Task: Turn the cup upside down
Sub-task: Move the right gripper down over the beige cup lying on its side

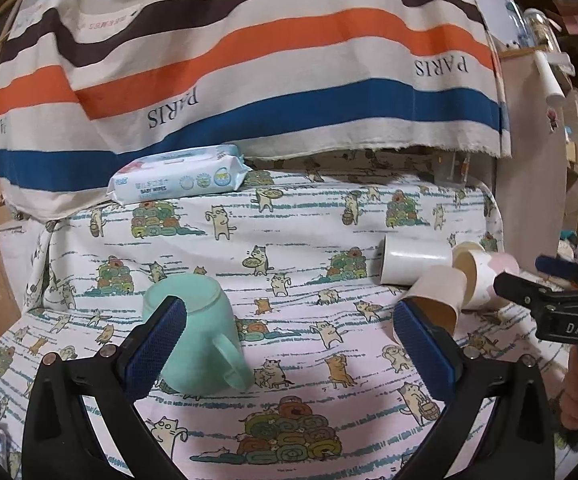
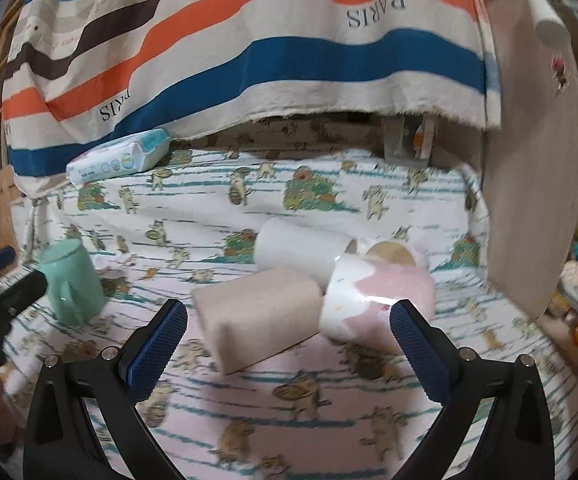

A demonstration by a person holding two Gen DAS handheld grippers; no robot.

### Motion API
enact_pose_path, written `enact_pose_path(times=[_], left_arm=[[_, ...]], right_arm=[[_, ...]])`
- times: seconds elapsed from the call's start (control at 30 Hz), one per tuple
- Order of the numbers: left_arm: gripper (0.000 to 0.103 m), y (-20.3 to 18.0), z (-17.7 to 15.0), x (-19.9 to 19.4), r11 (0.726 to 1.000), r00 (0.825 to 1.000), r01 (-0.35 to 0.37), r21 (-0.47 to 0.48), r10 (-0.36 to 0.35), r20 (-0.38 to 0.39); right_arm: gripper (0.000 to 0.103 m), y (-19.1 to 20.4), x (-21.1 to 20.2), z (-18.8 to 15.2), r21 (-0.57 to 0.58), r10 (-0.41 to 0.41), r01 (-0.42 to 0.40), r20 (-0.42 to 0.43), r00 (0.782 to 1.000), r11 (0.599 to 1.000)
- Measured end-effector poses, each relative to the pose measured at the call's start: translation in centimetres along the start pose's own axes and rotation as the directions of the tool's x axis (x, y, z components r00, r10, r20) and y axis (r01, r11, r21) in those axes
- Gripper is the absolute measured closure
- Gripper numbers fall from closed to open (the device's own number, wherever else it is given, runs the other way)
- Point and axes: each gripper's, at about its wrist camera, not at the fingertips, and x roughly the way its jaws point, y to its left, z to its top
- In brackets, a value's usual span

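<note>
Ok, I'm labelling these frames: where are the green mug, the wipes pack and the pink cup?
green mug [image 1: 205, 332], left wrist view, side wall.
wipes pack [image 1: 177, 178], left wrist view, front face.
pink cup [image 2: 377, 292], right wrist view, side wall.

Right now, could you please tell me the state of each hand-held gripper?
Left hand-held gripper: open, holding nothing.
Right hand-held gripper: open, holding nothing.

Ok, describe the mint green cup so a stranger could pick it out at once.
Start at the cat-print cloth covering the table, under the striped hanging fabric. On its left side stands the mint green cup, base up. It alone has a handle; the cups on the right lie tipped over and have none.
</note>
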Motion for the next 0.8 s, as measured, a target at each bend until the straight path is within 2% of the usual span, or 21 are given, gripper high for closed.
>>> enact_pose_path(times=[0.17,0.33,0.47,0.67,0.8], left_arm=[[0.000,1.8,0.3,0.1,0.996,1.000,-0.009,-0.083,0.009,-0.008],[0.000,3.3,0.3,1.0,0.988,0.998,0.003,-0.153,-0.011,-0.054],[0.000,3.5,0.1,1.4,0.988,0.998,-0.024,-0.153,0.014,-0.066],[0.000,2.6,0.0,1.2,0.995,0.998,-0.036,-0.091,0.031,-0.053],[0.000,2.5,-0.1,1.4,0.995,0.997,-0.056,-0.078,0.052,-0.058]], right_arm=[[0.001,0.6,-0.2,1.8,0.063,0.031,-0.029,-0.034,0.999,0.998],[0.001,-0.2,0.7,4.1,0.249,0.126,-0.096,-0.108,0.986,0.964],[0.001,0.7,2.4,5.7,0.276,0.037,0.018,-0.192,0.981,0.961],[0.001,1.9,5.2,5.8,0.313,-0.067,0.140,-0.234,0.970,0.939],[0.001,1.0,8.7,5.1,0.397,-0.070,0.222,-0.361,0.930,0.891]])
